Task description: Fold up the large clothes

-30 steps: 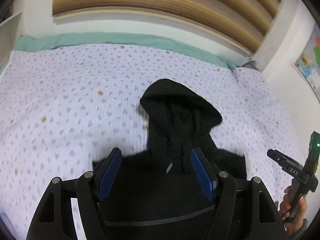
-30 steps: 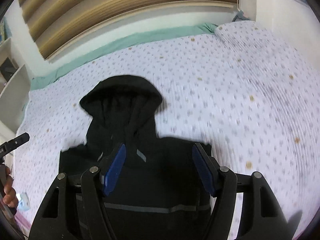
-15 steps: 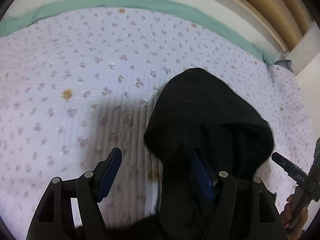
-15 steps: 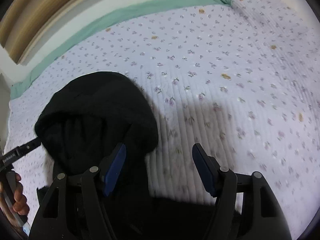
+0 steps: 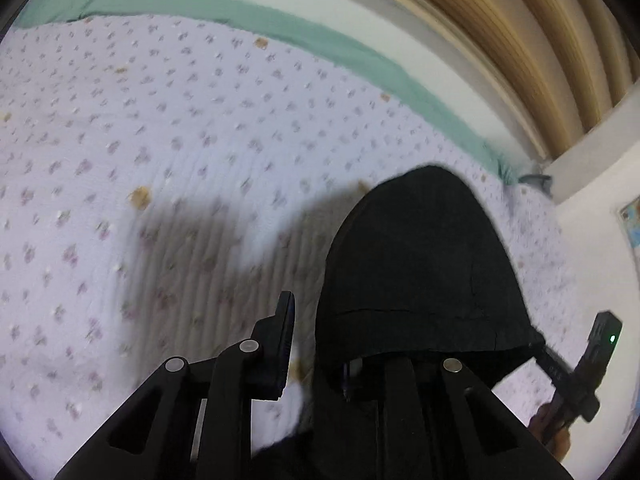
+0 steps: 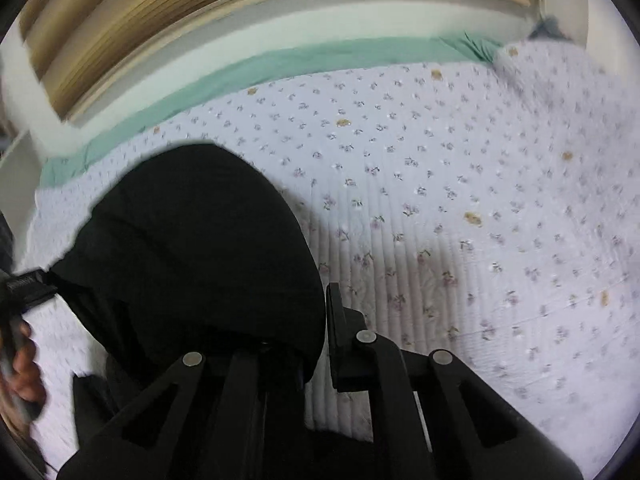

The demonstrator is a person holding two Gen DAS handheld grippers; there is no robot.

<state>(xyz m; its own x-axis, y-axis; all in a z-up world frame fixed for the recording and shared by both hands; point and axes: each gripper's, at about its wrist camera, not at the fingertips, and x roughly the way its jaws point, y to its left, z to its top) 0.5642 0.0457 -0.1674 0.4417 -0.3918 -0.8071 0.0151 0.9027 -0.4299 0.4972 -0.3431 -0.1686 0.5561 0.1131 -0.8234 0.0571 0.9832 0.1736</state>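
Observation:
A black hoodie lies on the bed, its hood (image 5: pixel 420 264) pointing toward the far wall; it also shows in the right wrist view (image 6: pixel 200 248). My left gripper (image 5: pixel 320 344) has its jaws closed on the hood's left lower edge; the right finger is hidden under the cloth. My right gripper (image 6: pixel 316 328) has its jaws closed on the hood's right lower edge; its left finger is hidden under the cloth. Each view shows the other gripper at its side, held by a hand.
The bed has a pale lilac floral quilt (image 5: pixel 160 160) and a green sheet edge (image 5: pixel 280 24) along the far side. A wall with wooden slats (image 6: pixel 200 12) is behind it. A poster (image 5: pixel 632 224) hangs at the right.
Both grippers moved forward from the hoodie's body up to the hood and closed their open jaws on its lower edges.

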